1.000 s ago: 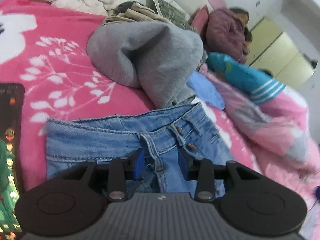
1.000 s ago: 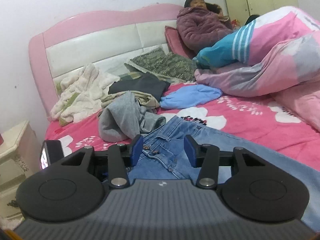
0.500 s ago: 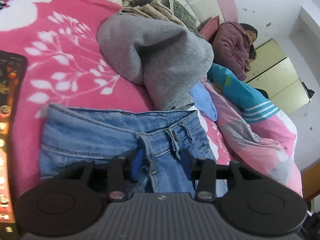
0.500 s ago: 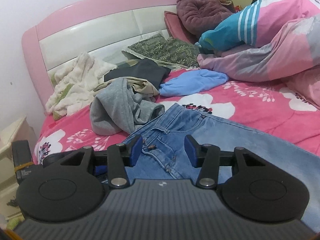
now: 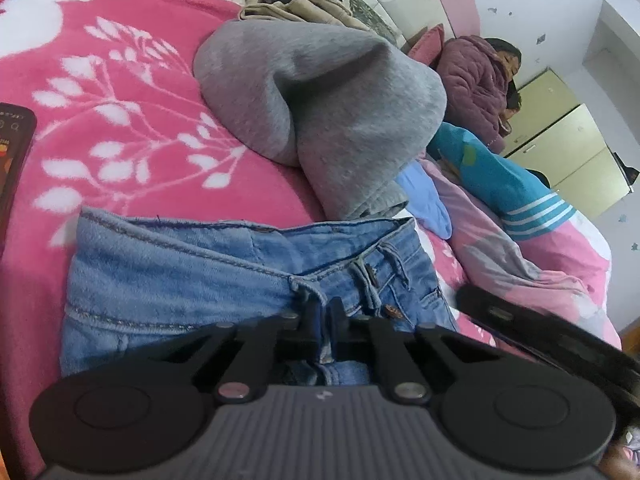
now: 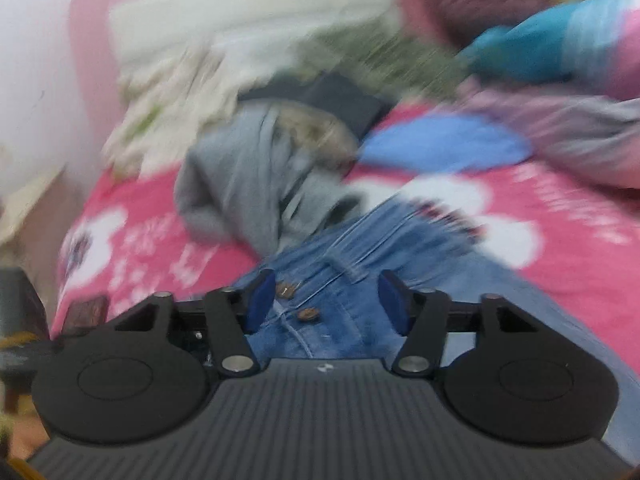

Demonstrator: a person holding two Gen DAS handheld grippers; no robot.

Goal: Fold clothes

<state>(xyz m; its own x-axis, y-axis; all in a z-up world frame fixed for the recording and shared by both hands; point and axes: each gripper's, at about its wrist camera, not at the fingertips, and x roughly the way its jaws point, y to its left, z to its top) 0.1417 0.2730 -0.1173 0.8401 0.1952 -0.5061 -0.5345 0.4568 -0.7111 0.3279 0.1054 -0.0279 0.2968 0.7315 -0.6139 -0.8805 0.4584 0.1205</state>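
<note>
The jeans [image 5: 224, 280] lie flat on the pink blanket [image 5: 120, 128], waistband toward the grey sweatshirt [image 5: 320, 112] at twelve o'clock. The left gripper [image 5: 322, 320] is clamped tight on denim near the fly; the right gripper [image 6: 326, 300] hangs over the buttons, jaws opening, gripping nothing. If the left's pinch caught only the top layer, lifting could peel the waistband apart. The left view shows the phone [image 5: 14, 152] at nine o'clock; the blurred right view shows the headboard [image 6: 256, 12].
</note>
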